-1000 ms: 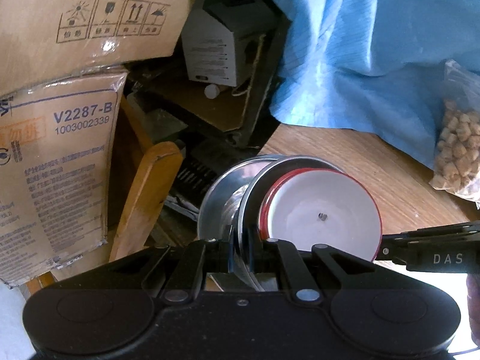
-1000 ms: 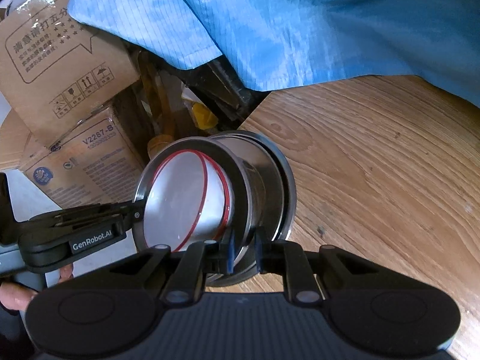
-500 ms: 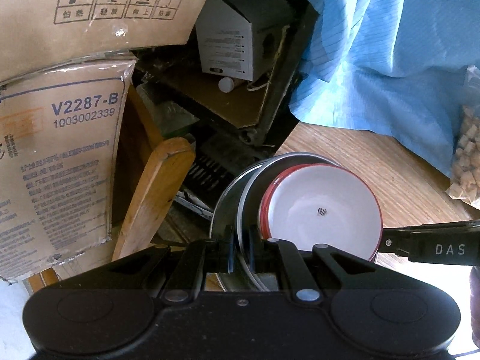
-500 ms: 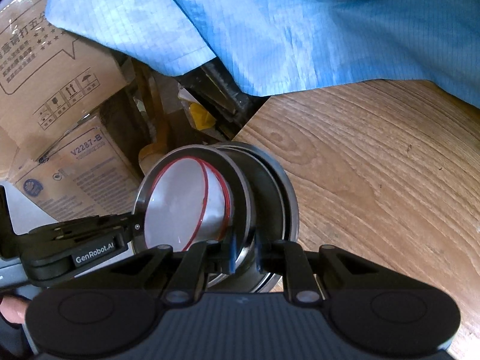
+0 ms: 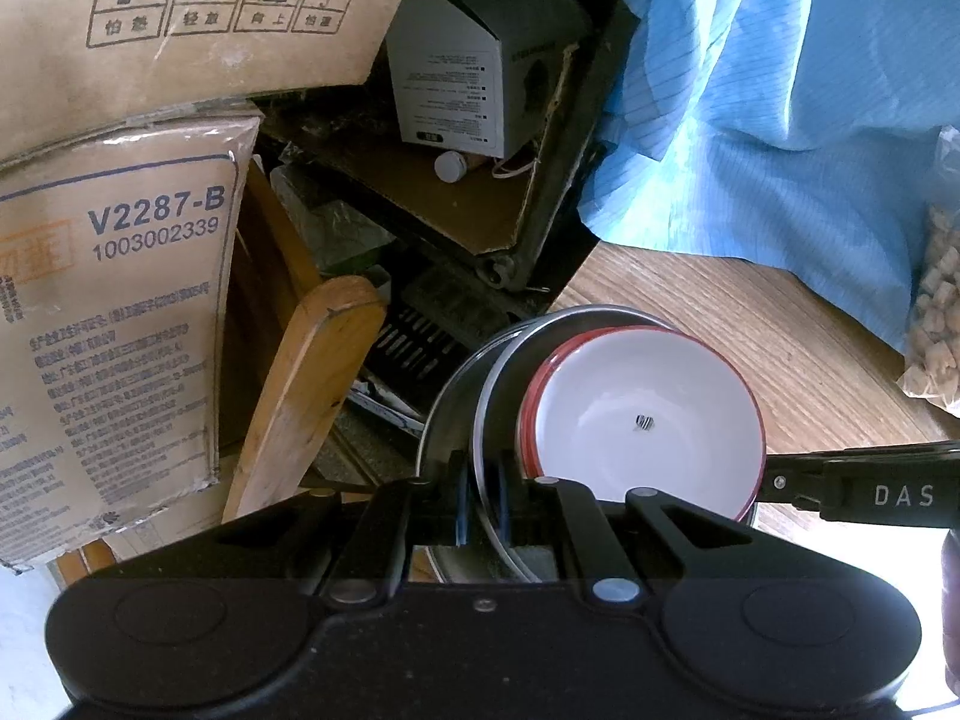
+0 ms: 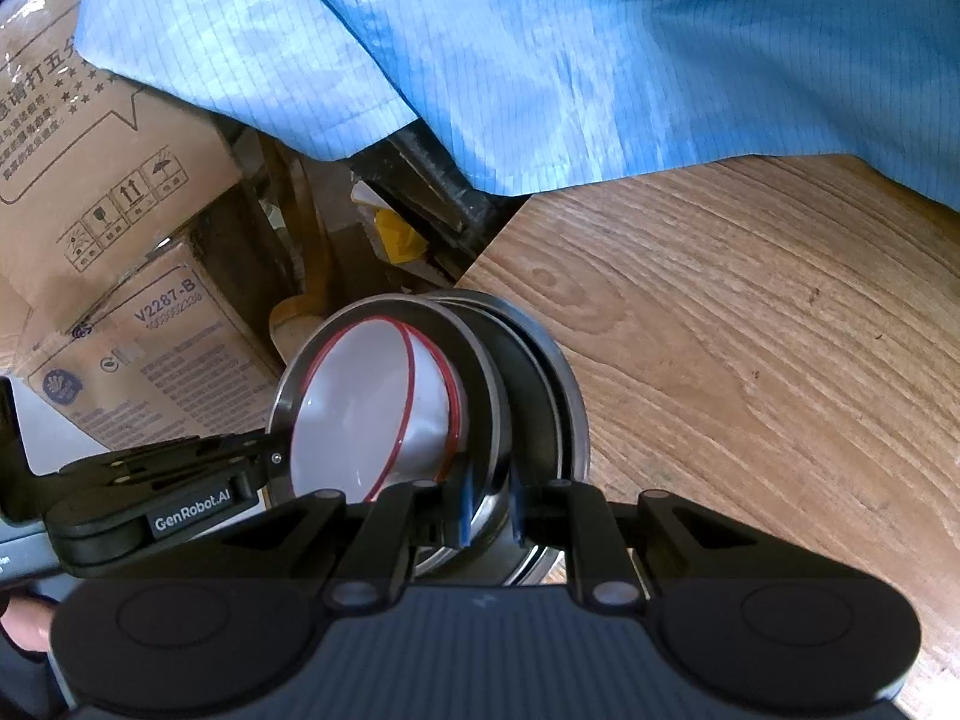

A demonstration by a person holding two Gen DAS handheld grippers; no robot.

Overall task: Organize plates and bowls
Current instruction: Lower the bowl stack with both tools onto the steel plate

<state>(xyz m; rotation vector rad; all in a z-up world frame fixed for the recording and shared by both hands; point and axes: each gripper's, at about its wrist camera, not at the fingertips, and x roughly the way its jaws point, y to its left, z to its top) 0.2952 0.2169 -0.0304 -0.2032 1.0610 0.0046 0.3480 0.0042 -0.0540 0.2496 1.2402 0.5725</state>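
A stack of nested steel bowls (image 5: 504, 360) (image 6: 540, 360) holds white bowls with red rims (image 5: 642, 414) (image 6: 366, 414). The stack is tilted on edge, held between both grippers near the left corner of the wooden table (image 6: 750, 330). My left gripper (image 5: 480, 504) is shut on the steel bowls' rim on one side. My right gripper (image 6: 489, 510) is shut on the rim on the opposite side; its finger (image 5: 852, 480) shows in the left wrist view, and the left gripper's body (image 6: 156, 492) shows in the right wrist view.
Cardboard boxes (image 5: 114, 300) (image 6: 138, 348) and a wooden chair back (image 5: 300, 396) stand left of the table. A blue cloth (image 6: 540, 60) (image 5: 780, 120) drapes over the table's far side. A bag of pale chunks (image 5: 936, 312) lies at the right.
The held stack and both grippers have shifted slightly; the stack sits a little lower and nearer the table corner in the views. Both grips hold as before.
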